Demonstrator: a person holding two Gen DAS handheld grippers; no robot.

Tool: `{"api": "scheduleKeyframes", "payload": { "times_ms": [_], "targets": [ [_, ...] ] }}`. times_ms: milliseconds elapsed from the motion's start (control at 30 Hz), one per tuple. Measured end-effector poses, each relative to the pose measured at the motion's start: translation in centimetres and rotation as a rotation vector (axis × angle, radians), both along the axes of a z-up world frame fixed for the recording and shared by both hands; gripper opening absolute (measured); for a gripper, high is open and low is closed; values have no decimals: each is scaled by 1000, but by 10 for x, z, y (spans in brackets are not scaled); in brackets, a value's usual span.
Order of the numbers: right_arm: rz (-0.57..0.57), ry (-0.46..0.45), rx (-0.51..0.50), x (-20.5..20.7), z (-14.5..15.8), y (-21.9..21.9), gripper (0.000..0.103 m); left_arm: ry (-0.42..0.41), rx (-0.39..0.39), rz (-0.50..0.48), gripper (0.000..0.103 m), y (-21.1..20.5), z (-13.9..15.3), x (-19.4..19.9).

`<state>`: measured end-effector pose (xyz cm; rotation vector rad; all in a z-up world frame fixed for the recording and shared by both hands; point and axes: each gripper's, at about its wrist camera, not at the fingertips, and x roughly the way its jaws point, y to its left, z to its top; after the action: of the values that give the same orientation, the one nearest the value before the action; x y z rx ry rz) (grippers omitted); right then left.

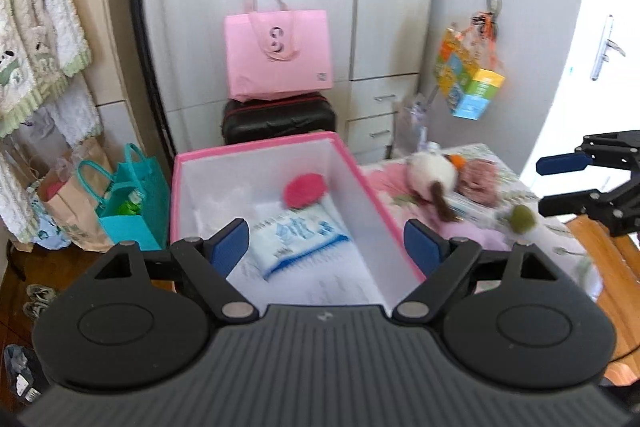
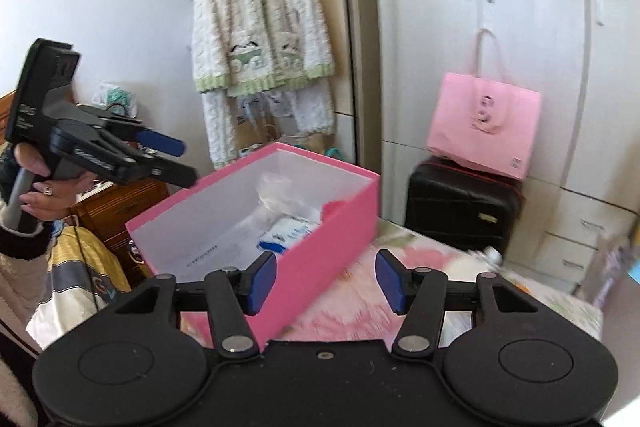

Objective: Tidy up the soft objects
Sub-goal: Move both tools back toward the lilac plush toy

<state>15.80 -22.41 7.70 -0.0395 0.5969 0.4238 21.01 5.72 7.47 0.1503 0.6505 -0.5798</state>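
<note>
Both grippers, left (image 1: 326,247) and right (image 2: 326,281), spread and empty. Best reach across to the plush (image 1: 432,183), pinch mid-body, lift clear over the box (image 1: 256,149) rim.

Left gripper (image 1: 326,247): jaws spread wide, nothing between them, angled downward. Right gripper (image 2: 326,281): jaws parted, empty. Left hand (image 2: 38,183) grips its handle.

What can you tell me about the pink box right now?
The pink box is an open, lidless rectangular carton, pink outside and on the rim, white inside. It stands upright at the edge of the floral bedspread. Inside lie a blue-and-white tissue pack, a round pink plush item and crumpled clear plastic. Neither gripper touches it.
</note>
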Motion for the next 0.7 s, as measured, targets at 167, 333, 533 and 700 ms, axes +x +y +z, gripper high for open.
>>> {"api": "scheduleKeyframes", "payload": {
  "times_ms": [167, 333, 533, 700],
  "targets": [
    [-69, -13, -31, -43, 4, -21, 63, -15, 5, -56, 85, -13, 10, -34],
    [-104, -13, -55, -78, 3, -38, 65, -23, 22, -118, 85, -36, 13, -61],
    [-109, 3, -79, -107, -9, -46, 71, -17, 51, -210, 85, -69, 7, -88],
    [-102, 19, -81, -122, -23, -51, 78, 6, 74, -271, 85, -98, -6, -101]
  ]
}}
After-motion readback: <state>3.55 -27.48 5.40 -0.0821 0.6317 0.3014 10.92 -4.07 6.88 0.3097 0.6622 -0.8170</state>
